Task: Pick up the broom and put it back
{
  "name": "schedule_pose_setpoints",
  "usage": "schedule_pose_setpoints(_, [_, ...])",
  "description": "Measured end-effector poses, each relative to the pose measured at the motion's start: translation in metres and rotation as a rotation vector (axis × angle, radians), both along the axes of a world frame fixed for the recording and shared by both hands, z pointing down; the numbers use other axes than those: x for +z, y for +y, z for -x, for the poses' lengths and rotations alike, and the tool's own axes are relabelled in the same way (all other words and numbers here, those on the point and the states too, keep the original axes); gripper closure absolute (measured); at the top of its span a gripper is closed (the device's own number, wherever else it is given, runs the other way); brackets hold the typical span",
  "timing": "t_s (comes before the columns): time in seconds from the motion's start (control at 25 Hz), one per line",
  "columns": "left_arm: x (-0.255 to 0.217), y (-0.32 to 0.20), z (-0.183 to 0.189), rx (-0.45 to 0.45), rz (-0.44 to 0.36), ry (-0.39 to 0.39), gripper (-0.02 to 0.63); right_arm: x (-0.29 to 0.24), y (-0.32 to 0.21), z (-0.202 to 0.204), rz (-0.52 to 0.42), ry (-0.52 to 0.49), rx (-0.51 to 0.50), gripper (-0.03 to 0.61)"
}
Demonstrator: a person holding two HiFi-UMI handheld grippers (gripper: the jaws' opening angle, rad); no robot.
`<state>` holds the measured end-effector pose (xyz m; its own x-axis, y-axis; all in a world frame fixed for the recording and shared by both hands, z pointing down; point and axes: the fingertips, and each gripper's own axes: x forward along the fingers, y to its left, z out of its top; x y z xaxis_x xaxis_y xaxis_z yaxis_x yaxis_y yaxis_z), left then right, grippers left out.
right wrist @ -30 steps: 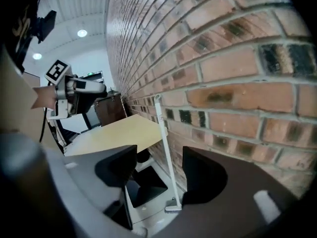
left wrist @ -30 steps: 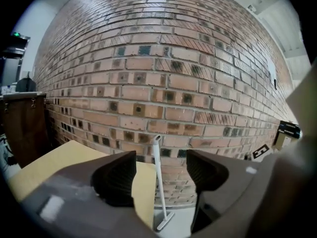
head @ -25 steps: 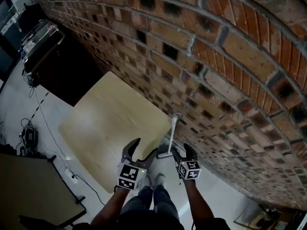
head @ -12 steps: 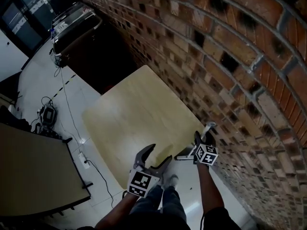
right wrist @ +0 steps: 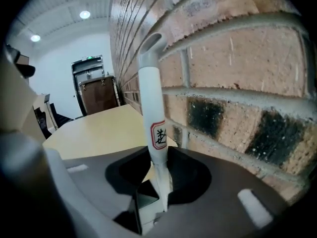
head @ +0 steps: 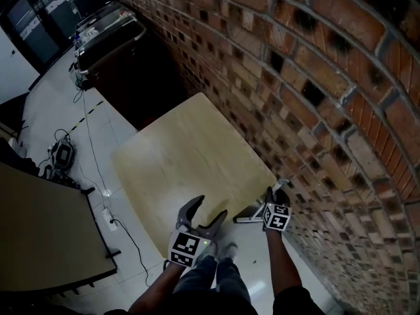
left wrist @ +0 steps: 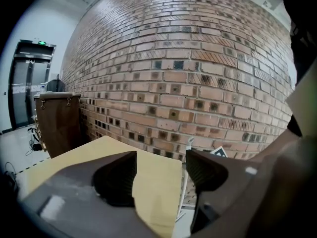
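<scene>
**Right tongs [right wrist: 159, 180] clamped on the broom handle [right wrist: 150, 108]**

They're shut on the white handle, which leans just beside the brick wall [right wrist: 237, 63] at the tabletop's [head: 190, 156] corner. Left tongs [left wrist: 161, 175] hang open, empty. One-handed and gripped high, the long broom could swing on the lift and scrape brick or snag the tabletop edge.

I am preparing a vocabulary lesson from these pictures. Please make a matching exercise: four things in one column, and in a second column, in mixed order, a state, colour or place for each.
Things
1. left tool
2. right tool
3. table
4. brown case

Descriptions
A. pale wood top
B. shut on the white broom handle
C. open, nothing between the jaws
D. beside the brick wall, beyond the table

Pairs: 1-C, 2-B, 3-A, 4-D
</scene>
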<state>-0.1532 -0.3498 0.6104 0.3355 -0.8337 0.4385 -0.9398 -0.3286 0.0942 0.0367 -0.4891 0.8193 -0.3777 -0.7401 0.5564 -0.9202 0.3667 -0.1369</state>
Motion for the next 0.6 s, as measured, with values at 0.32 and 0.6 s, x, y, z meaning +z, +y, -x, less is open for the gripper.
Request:
schedule_pose_setpoints(0.32, [-0.020,0.013,-0.015,0.012,-0.016,0.030,0.302,-0.015,0.085,-0.023,0.102,0.072,-0.021,0.474])
schedule_pose_setpoints(0.6, [-0.036,0.021,-0.025,0.026,-0.113,0.048,0.330,-0.084,0.136,-0.027,-0.013,0.089,0.021,0.474])
